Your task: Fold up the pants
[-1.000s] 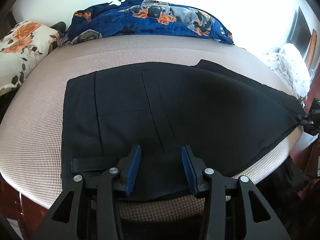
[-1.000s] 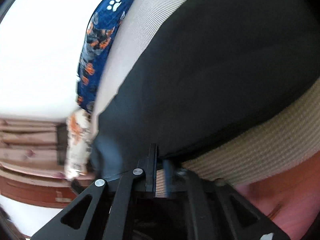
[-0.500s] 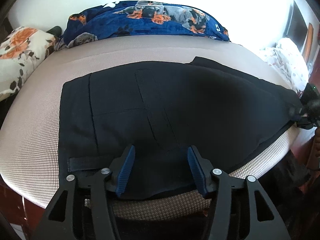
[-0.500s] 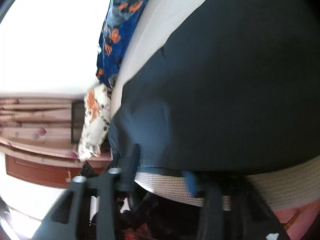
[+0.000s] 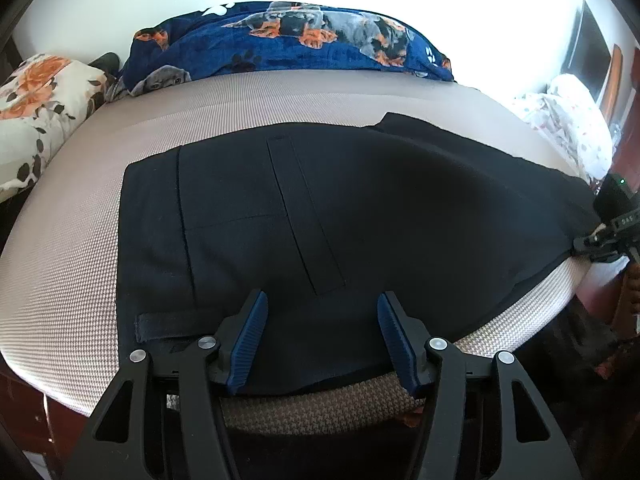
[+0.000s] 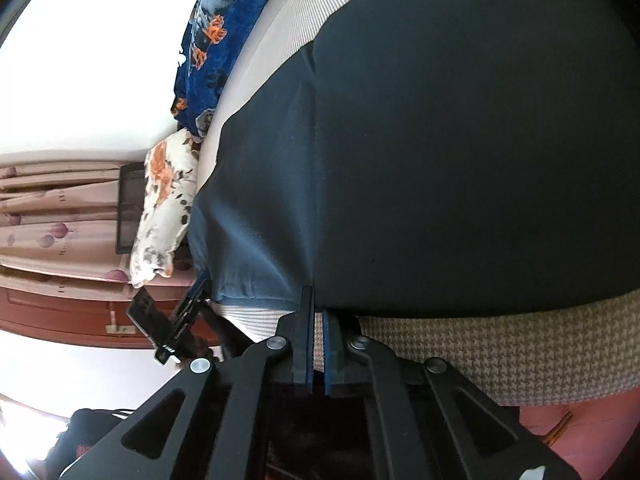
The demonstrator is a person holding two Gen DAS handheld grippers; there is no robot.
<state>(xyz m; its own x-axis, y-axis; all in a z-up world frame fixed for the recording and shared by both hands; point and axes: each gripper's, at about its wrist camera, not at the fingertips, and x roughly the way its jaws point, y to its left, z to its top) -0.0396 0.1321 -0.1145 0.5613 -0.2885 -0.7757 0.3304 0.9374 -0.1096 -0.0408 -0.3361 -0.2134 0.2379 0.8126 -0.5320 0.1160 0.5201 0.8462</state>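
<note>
Left wrist: left tool [image 5: 322, 334] spread apart over pants [image 5: 320, 220] waistband; right tool [image 6: 317, 312] pinched on hem. Soft, limp fabric; grip edges.

Far edge of mattress [image 5: 280, 96] blocked by heaped blue dog-print blanket [image 5: 288, 44]; floral pillow [image 5: 36, 100] crowds the left corner. A bare mattress strip is left between blanket and pants [image 5: 320, 208]. Near edge is open to approach. Right gripper [image 6: 318, 316] sits at the far right edge, white bedding [image 5: 568, 120] piled beyond it
</note>
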